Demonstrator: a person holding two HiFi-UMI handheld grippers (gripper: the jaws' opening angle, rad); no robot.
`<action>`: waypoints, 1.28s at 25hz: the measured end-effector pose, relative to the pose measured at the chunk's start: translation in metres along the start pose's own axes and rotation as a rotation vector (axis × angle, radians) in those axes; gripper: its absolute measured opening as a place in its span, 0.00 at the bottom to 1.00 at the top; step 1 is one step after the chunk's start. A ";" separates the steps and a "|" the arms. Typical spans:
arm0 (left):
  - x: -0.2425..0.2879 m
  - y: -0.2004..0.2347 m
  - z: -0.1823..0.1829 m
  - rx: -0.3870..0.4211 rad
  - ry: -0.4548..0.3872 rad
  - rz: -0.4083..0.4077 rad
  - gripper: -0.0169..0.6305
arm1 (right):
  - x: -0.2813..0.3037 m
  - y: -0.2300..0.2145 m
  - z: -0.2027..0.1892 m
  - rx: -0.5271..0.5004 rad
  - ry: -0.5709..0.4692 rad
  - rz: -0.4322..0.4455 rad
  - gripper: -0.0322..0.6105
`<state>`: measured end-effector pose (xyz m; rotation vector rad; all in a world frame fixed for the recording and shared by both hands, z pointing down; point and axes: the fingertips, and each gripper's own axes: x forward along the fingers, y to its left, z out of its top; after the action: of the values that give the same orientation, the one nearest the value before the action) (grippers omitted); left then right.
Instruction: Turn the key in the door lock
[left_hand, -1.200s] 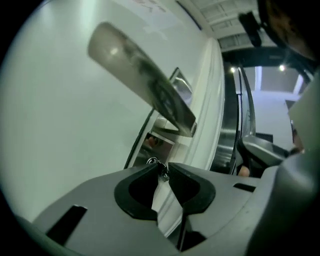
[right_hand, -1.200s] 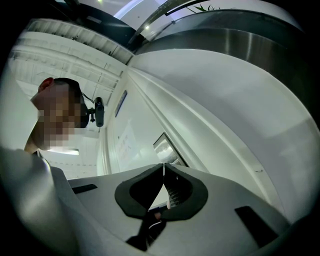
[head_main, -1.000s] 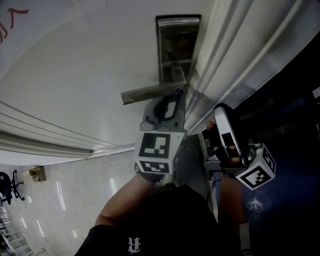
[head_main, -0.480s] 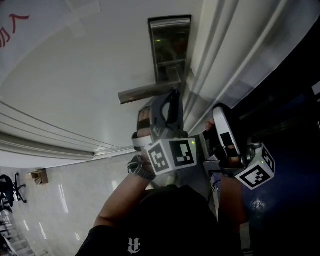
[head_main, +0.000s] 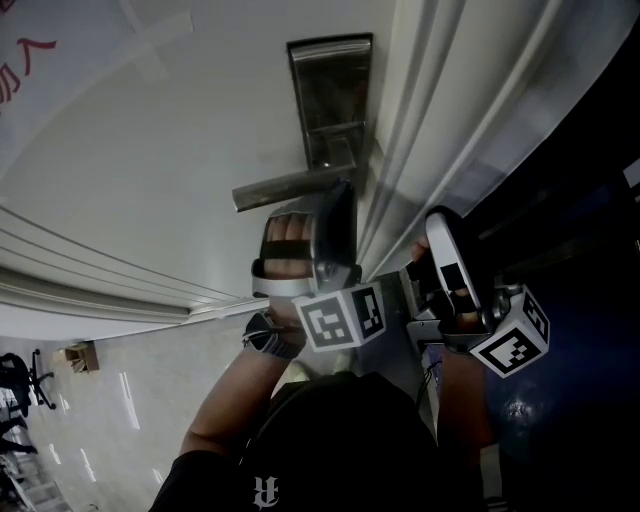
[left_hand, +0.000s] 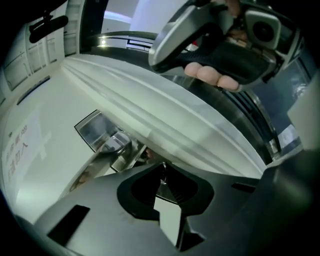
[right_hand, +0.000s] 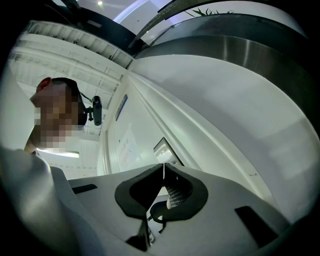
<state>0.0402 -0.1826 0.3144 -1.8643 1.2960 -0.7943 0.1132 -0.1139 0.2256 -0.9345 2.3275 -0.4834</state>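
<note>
White door (head_main: 150, 150) bears unreadable red handwriting (head_main: 25, 55); left gripper (left_hand: 162, 167) jaws, just closing, pinch the key (left_hand: 162, 176), right gripper (right_hand: 163, 167) jaws clenched empty.

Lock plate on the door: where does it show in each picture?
Head view: lock plate top centre, above the lever.
Left gripper view: plate left of centre.
Right gripper view: plate small, at mid-picture.
Shared landmark: the white moulding right beside it.
</note>
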 end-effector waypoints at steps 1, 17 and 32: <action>0.000 0.000 0.000 0.005 -0.008 -0.003 0.08 | 0.000 0.000 0.000 0.000 0.001 0.000 0.07; -0.040 0.015 -0.003 -0.553 -0.167 -0.130 0.09 | 0.005 0.002 -0.003 0.002 0.004 0.007 0.07; -0.020 0.008 -0.027 -1.972 -0.302 -0.498 0.19 | 0.002 0.007 -0.001 -0.016 0.005 0.000 0.07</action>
<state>0.0085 -0.1709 0.3210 -3.5448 1.3854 1.1781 0.1079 -0.1099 0.2222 -0.9415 2.3388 -0.4687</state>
